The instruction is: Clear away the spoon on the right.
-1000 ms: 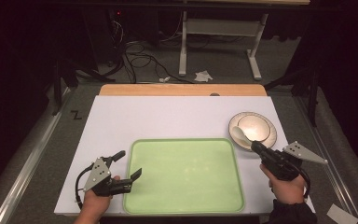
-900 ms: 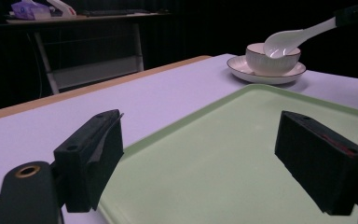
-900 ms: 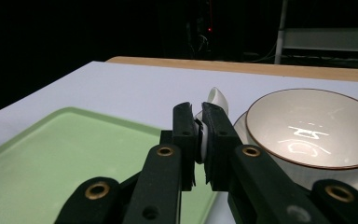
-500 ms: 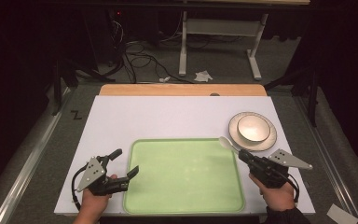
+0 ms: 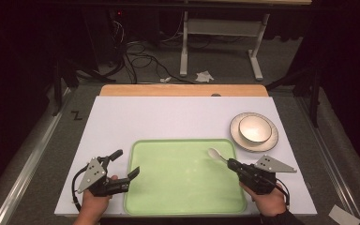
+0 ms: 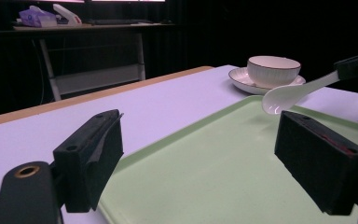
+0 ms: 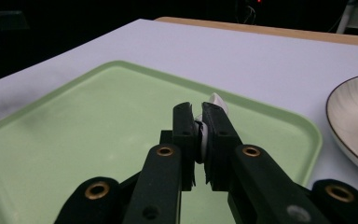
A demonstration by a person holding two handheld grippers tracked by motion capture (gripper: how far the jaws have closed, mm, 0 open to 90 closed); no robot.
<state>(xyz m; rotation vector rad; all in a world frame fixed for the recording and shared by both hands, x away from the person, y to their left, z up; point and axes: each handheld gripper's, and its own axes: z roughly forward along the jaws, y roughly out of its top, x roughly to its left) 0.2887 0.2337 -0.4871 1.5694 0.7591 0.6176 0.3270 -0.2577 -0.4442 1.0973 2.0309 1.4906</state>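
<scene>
Spoon (image 5: pixel 214 153) pinched by its handle tip in my right gripper (image 5: pixel 235 165) over the tray (image 5: pixel 187 206); thin grip, may pivot and drop. Left gripper (image 5: pixel 127 164) jaws wide, empty.

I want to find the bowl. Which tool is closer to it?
The right tool, holding the spoon, sits just in front of the bowl. The left tool is far across the tray.

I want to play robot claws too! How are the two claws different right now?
The right gripper is shut on the white spoon above the green tray; the left gripper is open and holds nothing. The right one points up-left, the left one up-right. Both are black and hand-held.
</scene>
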